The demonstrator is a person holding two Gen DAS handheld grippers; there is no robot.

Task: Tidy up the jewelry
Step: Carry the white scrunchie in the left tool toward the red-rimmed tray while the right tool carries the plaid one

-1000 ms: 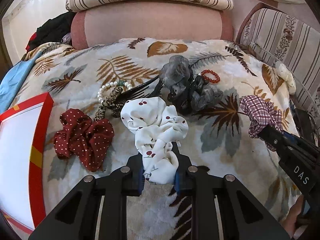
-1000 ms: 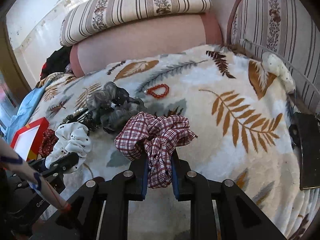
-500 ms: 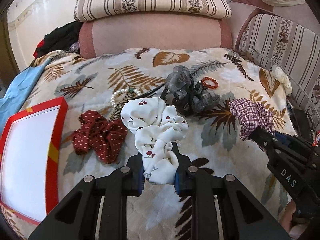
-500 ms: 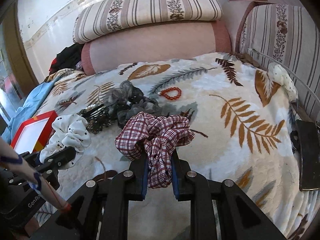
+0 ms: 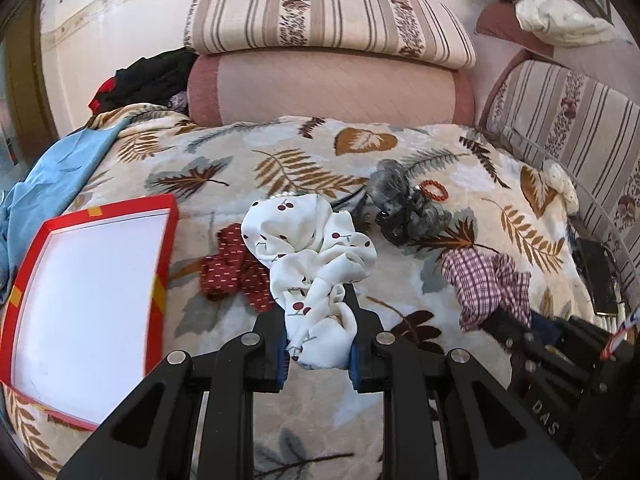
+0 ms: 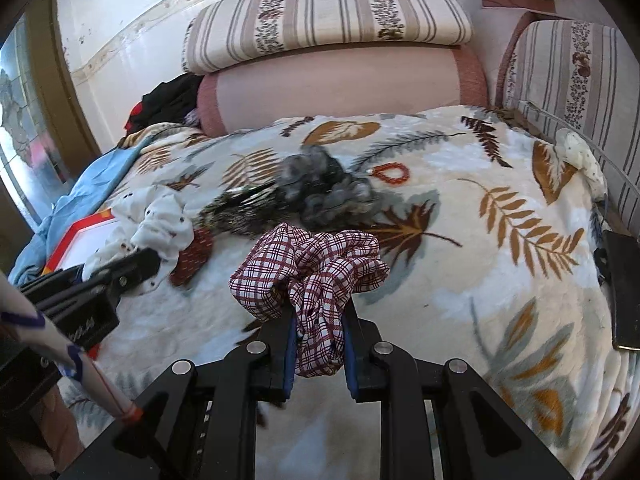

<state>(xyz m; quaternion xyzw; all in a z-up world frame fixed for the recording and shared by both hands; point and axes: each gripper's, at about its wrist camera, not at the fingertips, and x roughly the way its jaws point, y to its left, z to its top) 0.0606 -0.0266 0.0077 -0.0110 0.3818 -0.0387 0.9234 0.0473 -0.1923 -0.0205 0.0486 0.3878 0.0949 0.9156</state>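
Room: a bed (image 5: 420, 152) under a leaf-print blanket, with striped cushions (image 5: 328, 20) and a pink bolster (image 5: 332, 88) at its far end.

Left wrist view
- Left gripper (image 5: 318, 322): jaws clenched on a white cherry-print scrunchie (image 5: 308, 240), which is lifted above the blanket.
- Red box (image 5: 164, 240): lies open on the blanket at the left, white inside.
- Dark red dotted scrunchie (image 5: 232, 272): on the blanket between the box and the white scrunchie.
- Grey scrunchies (image 5: 404, 204): heaped farther back, a red bead bracelet (image 5: 433, 191) just beside them.
- Right gripper: at the lower right, blurred, bearing a plaid scrunchie (image 5: 486, 284).

Right wrist view
- Right gripper (image 6: 319, 326): jaws clenched on the plaid scrunchie (image 6: 312, 268), held clear of the blanket.
- Left gripper (image 6: 136, 268): at the left with the white scrunchie (image 6: 156, 220), near the red box (image 6: 80, 236).
- Grey scrunchies (image 6: 324, 188): mid-bed, with the bead bracelet (image 6: 391, 174) to their right.
- Black phone (image 6: 624, 292): at the bed's right edge.
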